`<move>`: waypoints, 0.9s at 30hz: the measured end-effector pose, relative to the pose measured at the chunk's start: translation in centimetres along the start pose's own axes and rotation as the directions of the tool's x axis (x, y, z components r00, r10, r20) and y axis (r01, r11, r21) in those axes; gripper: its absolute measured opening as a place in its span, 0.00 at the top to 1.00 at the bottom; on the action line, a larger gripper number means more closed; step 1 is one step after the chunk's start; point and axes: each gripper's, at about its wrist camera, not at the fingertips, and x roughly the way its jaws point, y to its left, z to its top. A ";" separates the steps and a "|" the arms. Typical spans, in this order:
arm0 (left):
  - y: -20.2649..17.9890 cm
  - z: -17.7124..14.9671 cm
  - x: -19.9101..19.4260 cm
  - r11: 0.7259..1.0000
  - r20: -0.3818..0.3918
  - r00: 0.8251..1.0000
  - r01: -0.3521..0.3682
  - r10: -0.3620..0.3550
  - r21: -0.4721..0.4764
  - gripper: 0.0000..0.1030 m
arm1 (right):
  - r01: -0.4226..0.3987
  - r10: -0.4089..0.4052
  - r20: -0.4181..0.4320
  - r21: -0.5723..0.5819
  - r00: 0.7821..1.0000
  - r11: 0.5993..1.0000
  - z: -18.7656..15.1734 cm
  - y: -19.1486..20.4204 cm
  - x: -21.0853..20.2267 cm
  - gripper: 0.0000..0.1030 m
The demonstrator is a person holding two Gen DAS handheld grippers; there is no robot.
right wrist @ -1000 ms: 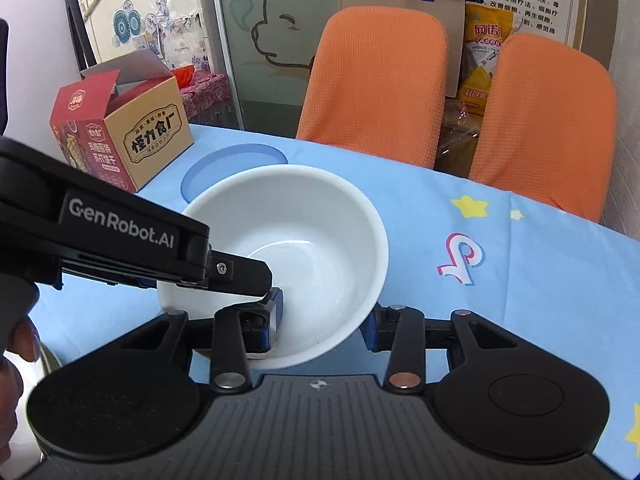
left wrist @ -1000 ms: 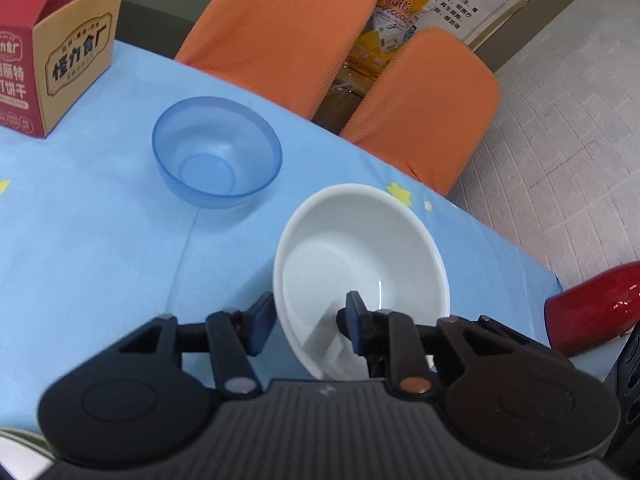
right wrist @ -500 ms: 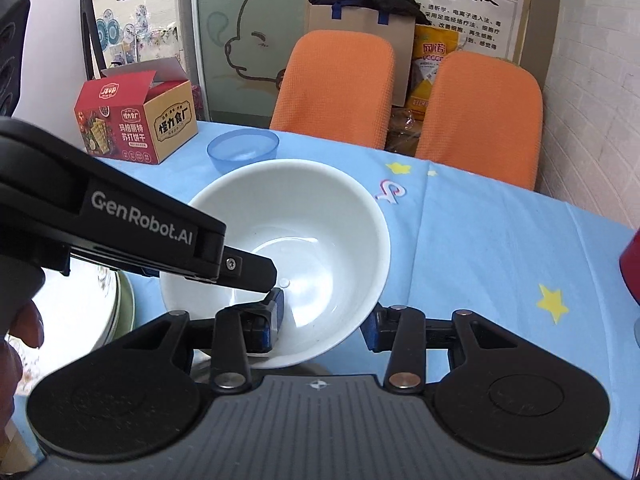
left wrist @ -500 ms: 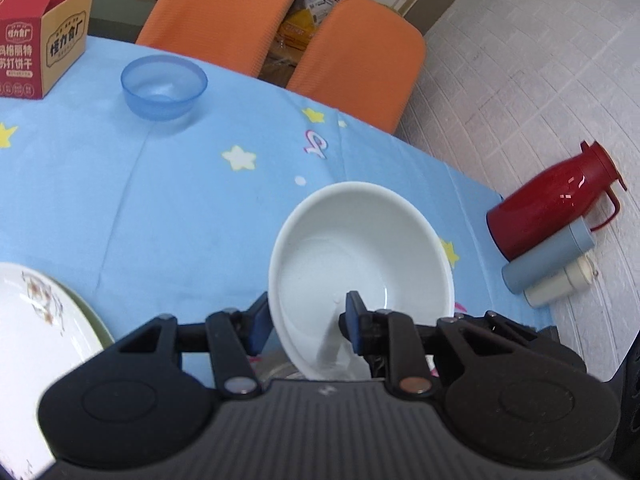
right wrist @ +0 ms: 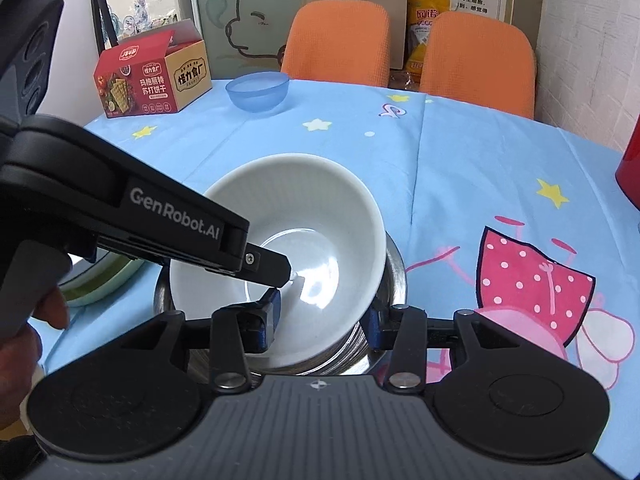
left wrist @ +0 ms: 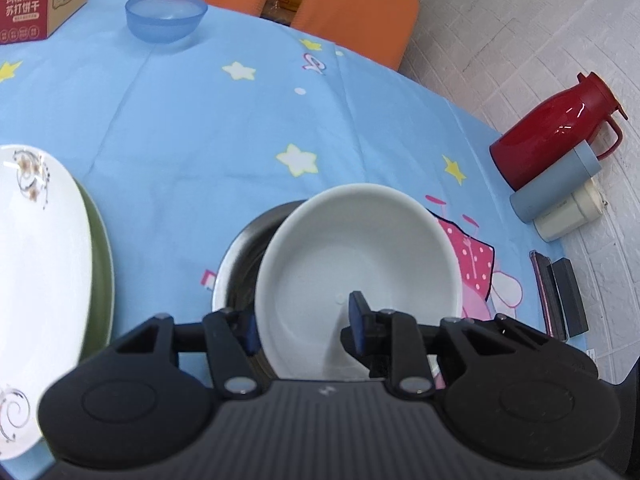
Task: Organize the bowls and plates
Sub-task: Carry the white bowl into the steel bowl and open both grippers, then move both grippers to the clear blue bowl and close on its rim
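A blue star-print cloth covered the counter (left wrist: 192, 120). The white bowl (left wrist: 360, 264) sat mouth-up, tilted, in the steel bowl (right wrist: 394, 280). Both the left gripper (left wrist: 302, 330) and the right gripper (right wrist: 322, 318) had their fingers clamped across its rim. The blue bowl (right wrist: 258, 90) stood upright far behind.

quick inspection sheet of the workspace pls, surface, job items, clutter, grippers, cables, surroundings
surface: table under a blue tablecloth printed with stars and a cartoon pig.
job's things: white bowl held over a steel bowl; blue bowl at the far edge; floral white plate stacked on a green plate.
clutter: cracker box, red thermos, grey-blue cup, cream cup, black case.
grippers: left gripper and right gripper each straddle the white bowl's rim, one finger inside and one outside.
cables: nothing seen.
surroundings: two orange chairs, white brick wall.
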 end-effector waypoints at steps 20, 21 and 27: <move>0.8 2.3 -4.9 0.995 0.169 0.985 0.004 -0.020 0.095 0.03 | 0.020 -0.026 0.071 0.087 0.997 0.996 -0.5 -3.0 -0.9 0.00; 1.2 2.4 -5.0 0.995 0.175 0.984 -0.013 -0.005 0.099 0.03 | 0.018 -0.024 0.069 0.088 0.997 0.996 -0.3 -3.1 -0.8 0.00; 4.0 4.5 -5.1 0.991 0.202 0.976 -0.102 0.083 0.086 0.03 | 0.004 -0.006 0.042 0.050 0.999 0.999 2.4 -3.4 1.0 0.00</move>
